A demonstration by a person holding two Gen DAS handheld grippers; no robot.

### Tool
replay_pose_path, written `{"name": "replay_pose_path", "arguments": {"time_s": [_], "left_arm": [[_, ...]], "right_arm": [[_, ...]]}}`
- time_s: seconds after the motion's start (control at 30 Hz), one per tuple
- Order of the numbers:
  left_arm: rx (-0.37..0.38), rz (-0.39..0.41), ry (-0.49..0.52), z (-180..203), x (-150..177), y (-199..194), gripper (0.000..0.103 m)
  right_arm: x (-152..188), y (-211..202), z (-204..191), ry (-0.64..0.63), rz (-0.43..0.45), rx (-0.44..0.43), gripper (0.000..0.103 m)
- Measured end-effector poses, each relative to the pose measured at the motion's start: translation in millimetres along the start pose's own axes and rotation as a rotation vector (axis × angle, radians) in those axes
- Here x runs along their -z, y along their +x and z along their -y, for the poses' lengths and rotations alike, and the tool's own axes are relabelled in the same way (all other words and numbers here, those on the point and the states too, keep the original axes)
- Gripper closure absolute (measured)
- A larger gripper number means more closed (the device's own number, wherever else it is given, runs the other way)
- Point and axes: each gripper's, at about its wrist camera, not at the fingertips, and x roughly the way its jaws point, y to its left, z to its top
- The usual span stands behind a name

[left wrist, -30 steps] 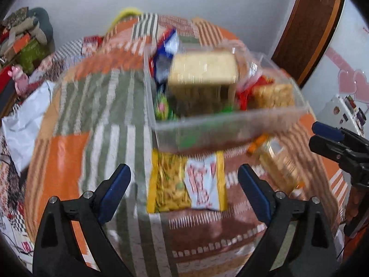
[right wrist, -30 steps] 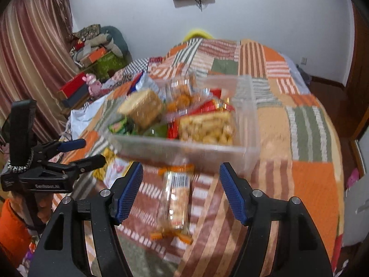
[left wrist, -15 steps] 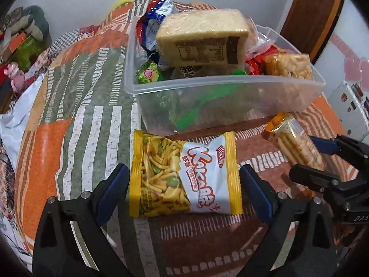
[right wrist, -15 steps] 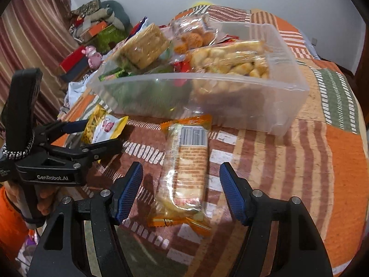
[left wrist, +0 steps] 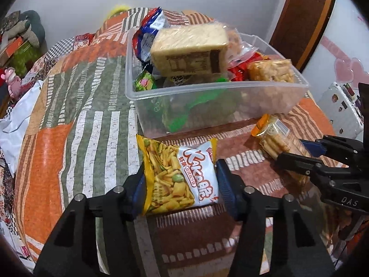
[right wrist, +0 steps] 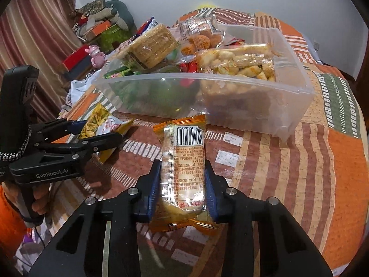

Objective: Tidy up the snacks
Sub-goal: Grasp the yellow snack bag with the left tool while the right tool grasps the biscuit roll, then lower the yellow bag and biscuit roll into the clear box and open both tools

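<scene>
A clear plastic bin (left wrist: 214,92) sat on a bed covered by a patchwork quilt (left wrist: 92,106), with a wall behind. Inside the bin, a block-shaped wafer pack (left wrist: 189,50) lay on top of smaller packets toward the left, and a bag of puffed snacks (right wrist: 237,62) lay along the right side. On the quilt just in front of the bin lay two packets: a bag of mixed crisps (left wrist: 180,175) to the left, between the fingers of the left gripper (left wrist: 182,184), and a long biscuit pack (right wrist: 183,173) to the right, between the fingers of the right gripper (right wrist: 182,189). Boxes and soft toys (right wrist: 99,23) were piled left of the bed.
</scene>
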Motion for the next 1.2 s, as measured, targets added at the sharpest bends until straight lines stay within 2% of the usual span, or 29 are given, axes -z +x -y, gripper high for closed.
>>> {"name": "replay_pose_path", "arguments": {"time_s": [0.03,0.07,0.2,0.43,0.57,0.63,0.73,0.77,0.87,0.97,1.0,1.2], "left_arm": [[0.001,0.008,0.002,4,2,-7,0.061],[0.003,0.016,0.005,5,1,-13,0.062],[0.036,0.037,-0.006,3,-6,-27,0.085],[0.025,0.036,-0.007,5,-7,-28,0.085],[0.028,-0.020,-0.034,-3,-4,-6,0.085],[0.028,-0.020,-0.057,-7,-4,2,0.085],[0.103,-0.035,-0.115,-18,-5,11,0.085],[0.128,-0.045,-0.132,-20,-6,13,0.085],[0.111,-0.054,-0.133,-21,-8,12,0.071],[0.084,-0.044,-0.113,-19,-10,7,0.045],[0.091,-0.040,-0.109,-19,-9,5,0.042],[0.113,-0.051,-0.064,5,-8,11,0.042]], "right_arm": [[-1,-2,-1,-0.001,0.007,-0.001,0.071],[0,-6,-2,-0.001,0.015,-0.001,0.071],[-1,-24,-1,0.003,0.058,-0.008,0.071],[-7,-40,-3,0.010,0.107,-0.012,0.071],[-8,-42,0,0.017,0.110,-0.010,0.071],[-8,-42,1,0.021,0.109,-0.007,0.071],[-7,-41,2,0.022,0.103,-0.006,0.071],[-6,-41,2,0.022,0.101,-0.005,0.071],[-6,-40,3,0.024,0.097,-0.004,0.071],[-6,-40,3,0.021,0.098,-0.001,0.071],[-6,-40,3,0.019,0.099,0.003,0.071],[-5,-38,6,0.026,0.095,0.005,0.071]]}}
